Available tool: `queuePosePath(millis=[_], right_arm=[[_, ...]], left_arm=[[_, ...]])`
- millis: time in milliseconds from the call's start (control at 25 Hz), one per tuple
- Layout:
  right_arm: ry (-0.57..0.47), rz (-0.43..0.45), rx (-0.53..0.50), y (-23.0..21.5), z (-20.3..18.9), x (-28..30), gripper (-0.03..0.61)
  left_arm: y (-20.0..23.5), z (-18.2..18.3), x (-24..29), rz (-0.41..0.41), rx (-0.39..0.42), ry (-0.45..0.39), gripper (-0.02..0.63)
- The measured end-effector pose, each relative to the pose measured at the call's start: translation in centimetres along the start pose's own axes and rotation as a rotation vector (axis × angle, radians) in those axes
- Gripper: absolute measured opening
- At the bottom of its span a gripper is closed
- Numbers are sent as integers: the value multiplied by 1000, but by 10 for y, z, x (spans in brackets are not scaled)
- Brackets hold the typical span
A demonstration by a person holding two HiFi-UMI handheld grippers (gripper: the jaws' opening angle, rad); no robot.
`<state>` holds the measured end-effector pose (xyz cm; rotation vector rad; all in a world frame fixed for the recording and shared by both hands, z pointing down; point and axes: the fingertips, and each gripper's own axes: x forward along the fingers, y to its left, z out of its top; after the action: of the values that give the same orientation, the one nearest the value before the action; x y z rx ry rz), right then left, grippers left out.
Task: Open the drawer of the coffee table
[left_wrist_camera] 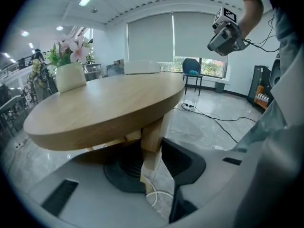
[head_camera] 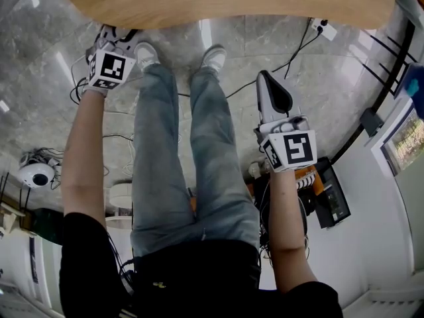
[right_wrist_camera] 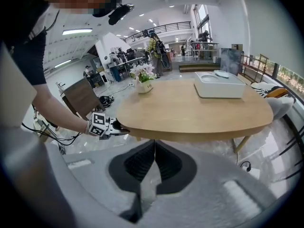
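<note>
The coffee table point(head_camera: 232, 2) is a light wood oval top on wooden legs; it crosses the top of the head view, and no drawer front shows in any view. My left gripper point(head_camera: 114, 42) sits at the table's near left edge, just under the rim point(right_wrist_camera: 124, 129). In the left gripper view its jaws point(left_wrist_camera: 153, 167) stand apart, and a table leg point(left_wrist_camera: 154, 132) shows through the gap, with nothing pressed between the pads. My right gripper point(head_camera: 266, 77) hangs short of the table edge, its jaws point(right_wrist_camera: 154, 148) shut and empty.
On the table stand a white pot of pink flowers point(right_wrist_camera: 144, 85) and a white box point(right_wrist_camera: 219, 84). Cables point(head_camera: 298, 52) and a power strip point(head_camera: 324, 28) lie on the marble floor. The person's legs point(head_camera: 192, 144) stand between the grippers. A round white device point(head_camera: 36, 174) rests at the left.
</note>
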<state>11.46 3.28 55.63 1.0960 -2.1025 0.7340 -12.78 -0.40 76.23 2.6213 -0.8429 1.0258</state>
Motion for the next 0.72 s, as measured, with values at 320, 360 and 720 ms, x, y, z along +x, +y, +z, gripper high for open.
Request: queuePosePath(millis=[320,360,720], right_arm=[[-5,-2,-3,-7,-1,-3,0],[-4,-1,-6,-9,-2,-3,0],[81,-24,-142,-51,-28,8,63]], left_arm=[[-65,-13,-16,-80,77,41,101],[-73,-14,-18,-81,73,46,101],[-111,-15,-25,-56,10,72,105]])
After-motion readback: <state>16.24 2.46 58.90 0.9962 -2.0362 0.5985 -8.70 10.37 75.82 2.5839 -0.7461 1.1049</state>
